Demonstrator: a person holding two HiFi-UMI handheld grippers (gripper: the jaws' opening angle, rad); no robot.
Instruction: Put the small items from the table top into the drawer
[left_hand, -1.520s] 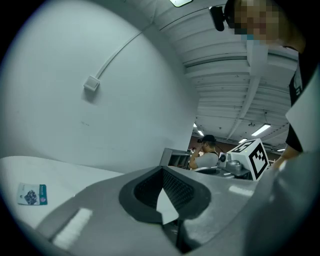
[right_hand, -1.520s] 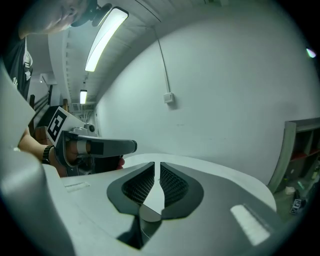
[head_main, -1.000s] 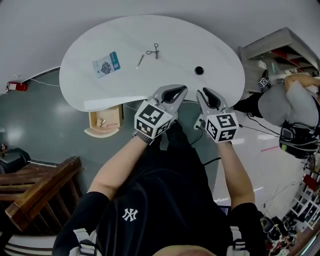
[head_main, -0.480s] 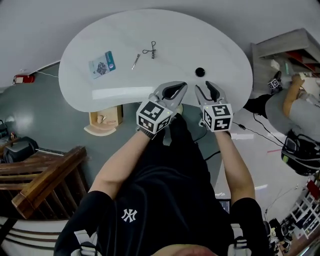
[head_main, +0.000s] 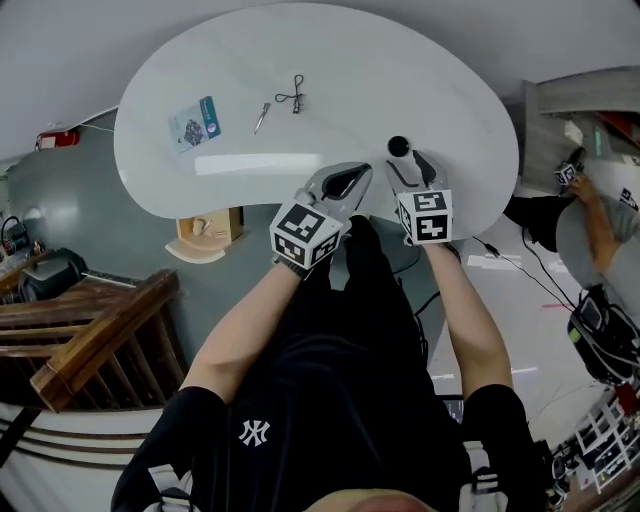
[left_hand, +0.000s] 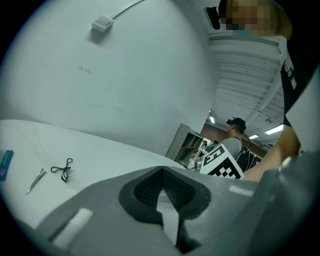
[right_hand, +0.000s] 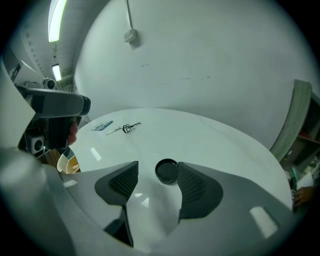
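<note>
**Right gripper** (right_hand: 157, 172): your jaws stand wide and have just been opening. The black disc (right_hand: 166, 171) lies flat on the table (right_hand: 215, 145) between the tips, off-centre. It is just beside the pad on that view's right and well clear of the other pad. Nothing squeezes it. Whether the near pad touches it can't be settled. The gripper tilts down toward the tabletop.

**Head view:** your right gripper (head_main: 410, 166) is over the near edge of the table (head_main: 420, 90), with the disc (head_main: 398, 146) at its tips. Your left gripper (head_main: 345, 181) is alongside, also at the near edge, tips toward the table.

**Left gripper** (left_hand: 161, 172): clenched, tips meeting, nothing caught. Only pale tabletop shows through the gap behind the tips.

**Other small items:** all sit on the far-left part of the top, well apart from both grippers.
- The card (head_main: 193, 124) has a teal edge and lies farthest left.
- The slim metal piece (head_main: 261, 117) lies to the card's right.
- The black wire tool (head_main: 293, 93) lies just past the metal piece, near it but apart.

The left gripper view shows the same three low at left: wire tool (left_hand: 63, 169), metal piece (left_hand: 36, 180), and card (left_hand: 4, 163) cut by the frame edge.

**Drawer** (head_main: 195, 252): pulled open under the table's near-left edge, pale wood. There are a few small things inside, too small to name. It is well to the left of your left gripper.

**Background:** another person (head_main: 612, 240) is at the right, near shelving.
</note>
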